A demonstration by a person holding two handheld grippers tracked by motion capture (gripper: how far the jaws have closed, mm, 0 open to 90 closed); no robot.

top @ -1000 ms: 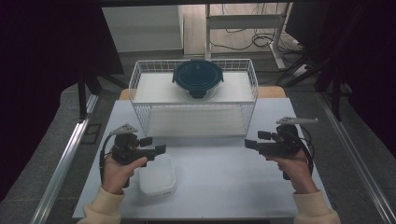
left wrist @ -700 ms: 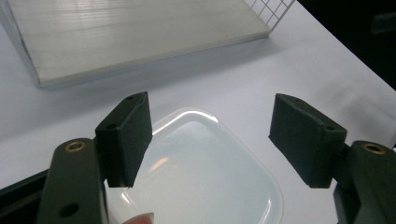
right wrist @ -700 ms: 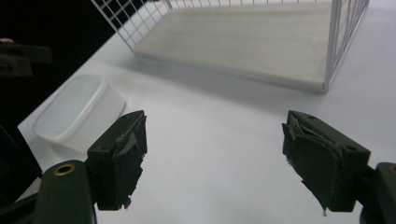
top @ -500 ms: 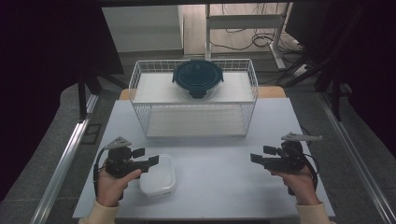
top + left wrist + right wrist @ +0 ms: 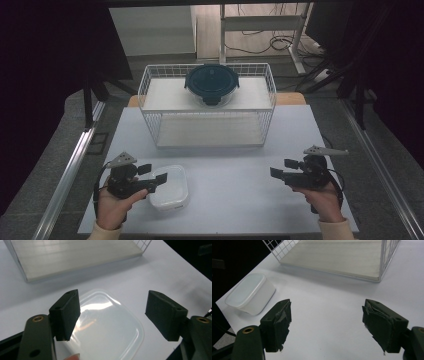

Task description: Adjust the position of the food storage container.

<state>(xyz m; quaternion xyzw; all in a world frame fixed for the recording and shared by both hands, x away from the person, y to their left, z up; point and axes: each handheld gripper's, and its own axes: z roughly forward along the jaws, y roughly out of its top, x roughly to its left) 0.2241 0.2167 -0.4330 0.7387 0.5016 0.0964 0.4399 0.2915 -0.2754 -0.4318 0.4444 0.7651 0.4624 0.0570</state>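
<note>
A dim room is seen around the scene, with dark drapes at both sides, a grey floor (image 5: 65,120), and cables on the floor at the back. The middle is taken up by a white, smooth, matte rectangular tabletop (image 5: 235,175). At its far half a white wire rack (image 5: 207,112) is set, boxy in shape, with pale flat boards as its upper and lower shelves. On the upper shelf a round container (image 5: 212,85) with a dark blue lid is placed. Near the front left of the tabletop a box (image 5: 169,187) is found, squarish with rounded corners, of frosted translucent plastic, closed by a glossy lid that catches the light. The left tongs (image 5: 155,176) are held just over the box's left part, released, with the black blocky jaws spread wide above the lid and nothing gripped; whether the lid is touched cannot be told. The right tongs (image 5: 283,169) are held over bare tabletop at the front right, well apart from the box, likewise released and empty, their pads covered with torn black tape.
</note>
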